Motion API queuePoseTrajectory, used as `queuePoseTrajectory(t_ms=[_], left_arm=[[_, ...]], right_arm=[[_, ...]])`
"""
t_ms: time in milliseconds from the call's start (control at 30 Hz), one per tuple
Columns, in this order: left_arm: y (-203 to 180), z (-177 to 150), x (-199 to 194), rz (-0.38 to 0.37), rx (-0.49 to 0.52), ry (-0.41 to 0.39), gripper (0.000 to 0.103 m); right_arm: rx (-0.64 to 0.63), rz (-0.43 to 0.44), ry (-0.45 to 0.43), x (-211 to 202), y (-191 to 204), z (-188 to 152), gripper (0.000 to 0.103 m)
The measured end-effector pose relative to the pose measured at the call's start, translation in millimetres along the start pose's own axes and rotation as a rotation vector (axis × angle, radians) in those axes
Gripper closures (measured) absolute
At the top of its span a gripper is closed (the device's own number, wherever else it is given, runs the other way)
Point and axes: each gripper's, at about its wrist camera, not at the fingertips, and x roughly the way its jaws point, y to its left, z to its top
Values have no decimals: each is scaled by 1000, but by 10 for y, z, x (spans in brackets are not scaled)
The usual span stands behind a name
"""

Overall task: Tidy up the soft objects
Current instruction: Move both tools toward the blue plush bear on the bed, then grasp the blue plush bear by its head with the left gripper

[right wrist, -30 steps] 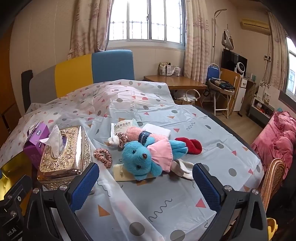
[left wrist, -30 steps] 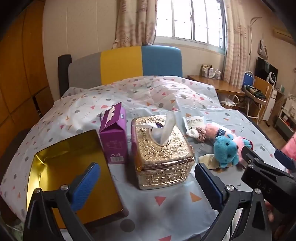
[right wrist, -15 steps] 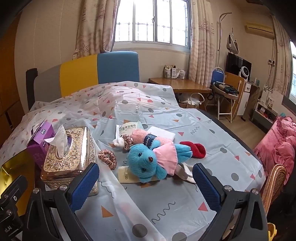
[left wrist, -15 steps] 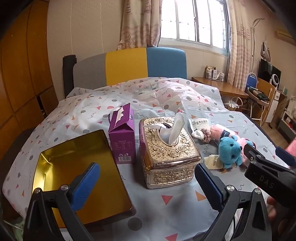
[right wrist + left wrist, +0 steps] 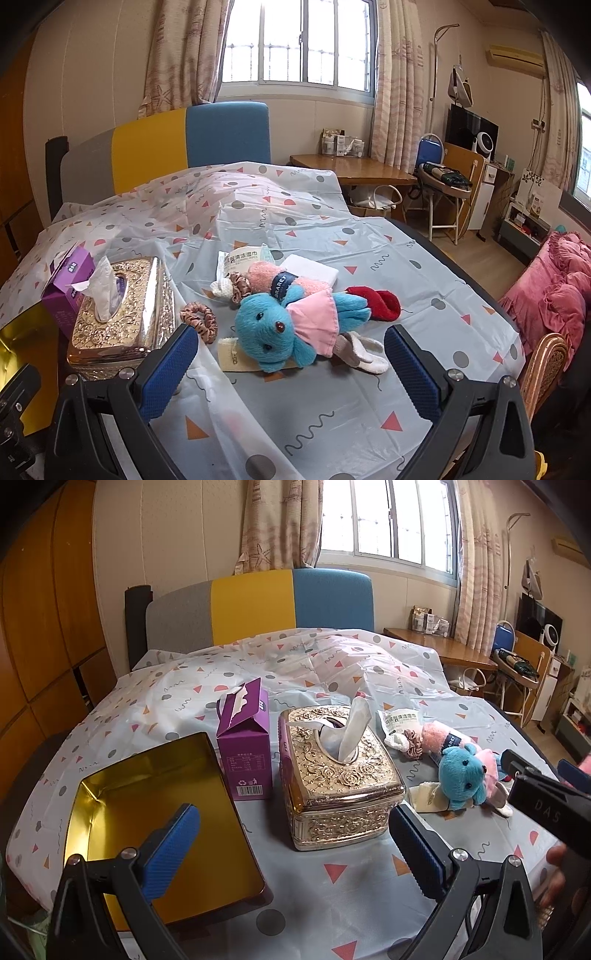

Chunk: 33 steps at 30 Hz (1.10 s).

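Two tongs spread wide, empty. I see blue plush toy (image 5: 284, 334) on table centre, dead ahead of right tongs (image 5: 288, 365), long axis crosswise to jaws. Left tongs (image 5: 295, 845) face tissue box (image 5: 340, 775); right nearer.

From my left camera, my right gripper (image 5: 546, 805) covers the back part of the blue plush toy (image 5: 460, 777), and the right edge cuts this gripper off. The gold tin (image 5: 110, 794) is half hidden behind my left finger (image 5: 168, 851). From my right camera, the tin (image 5: 18, 336) is cut by the left edge. The beige cloth (image 5: 231, 356) lies mostly under the toy (image 5: 273, 332). The print on the wipes packet (image 5: 245, 256) and on the purple box (image 5: 245, 762) is too small for me to read.
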Motion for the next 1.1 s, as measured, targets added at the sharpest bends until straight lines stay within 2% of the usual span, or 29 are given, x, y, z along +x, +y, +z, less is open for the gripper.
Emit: queuePoseTrajectory(t_ms=[400, 733, 867, 933, 1100], left_arm=[[-74, -12, 8, -10, 28, 5, 0], [-176, -33, 18, -45, 57, 15, 0], [-220, -41, 28, -46, 70, 18, 0], [-249, -46, 34, -50, 78, 18, 0], [-260, -39, 37, -144, 61, 26, 0]], right_arm=[[7, -45, -14, 116, -271, 134, 0], [88, -108, -44, 411, -851, 308, 0], [141, -102, -40, 594, -1066, 243, 0], [182, -98, 3, 695, -1154, 215, 0], [301, -28, 38, 744, -1338, 172, 0]])
